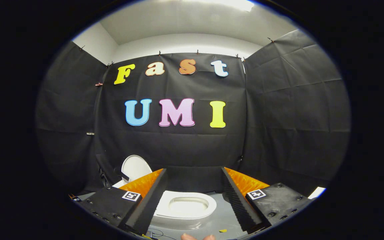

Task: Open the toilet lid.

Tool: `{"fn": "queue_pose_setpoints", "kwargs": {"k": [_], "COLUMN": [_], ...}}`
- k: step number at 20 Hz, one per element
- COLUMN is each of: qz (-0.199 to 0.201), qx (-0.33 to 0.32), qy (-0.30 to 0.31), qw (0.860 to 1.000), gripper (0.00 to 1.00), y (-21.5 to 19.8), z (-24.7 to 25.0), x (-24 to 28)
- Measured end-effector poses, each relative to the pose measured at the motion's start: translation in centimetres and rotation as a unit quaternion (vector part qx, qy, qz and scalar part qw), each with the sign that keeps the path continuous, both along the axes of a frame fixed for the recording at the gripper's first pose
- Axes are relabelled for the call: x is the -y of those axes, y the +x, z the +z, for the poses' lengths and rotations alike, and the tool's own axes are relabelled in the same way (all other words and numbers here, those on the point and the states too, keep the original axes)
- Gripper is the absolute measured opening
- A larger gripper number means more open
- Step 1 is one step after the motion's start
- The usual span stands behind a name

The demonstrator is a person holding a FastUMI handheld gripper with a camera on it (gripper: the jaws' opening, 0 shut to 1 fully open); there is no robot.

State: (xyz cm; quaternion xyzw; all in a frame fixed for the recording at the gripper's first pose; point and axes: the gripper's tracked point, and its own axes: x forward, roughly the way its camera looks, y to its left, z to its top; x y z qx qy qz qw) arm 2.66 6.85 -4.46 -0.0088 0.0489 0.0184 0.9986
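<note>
Since the lid (135,168) already stands upright at the far left, leaning back toward the black cloth wall (178,146), the task looks done, and the gripper (193,176) hangs above with its fingers spread wide and holding nothing. Below and between them sits the toilet (165,201), a small, smooth, glossy white thing with its oval seat and bowl exposed, resting on a grey floor (222,213). Both fingers' inner faces are ribbed, presumably for grip.
</note>
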Motion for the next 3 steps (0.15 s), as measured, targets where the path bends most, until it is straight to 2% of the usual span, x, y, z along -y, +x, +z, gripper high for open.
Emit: {"fn": "queue_pose_setpoints", "kwargs": {"k": [3], "qz": [0.002], "qx": [0.000], "qy": [-0.001], "qw": [1.000], "gripper": [1.00], "y": [-0.03], "z": [0.02], "x": [-0.15]}}
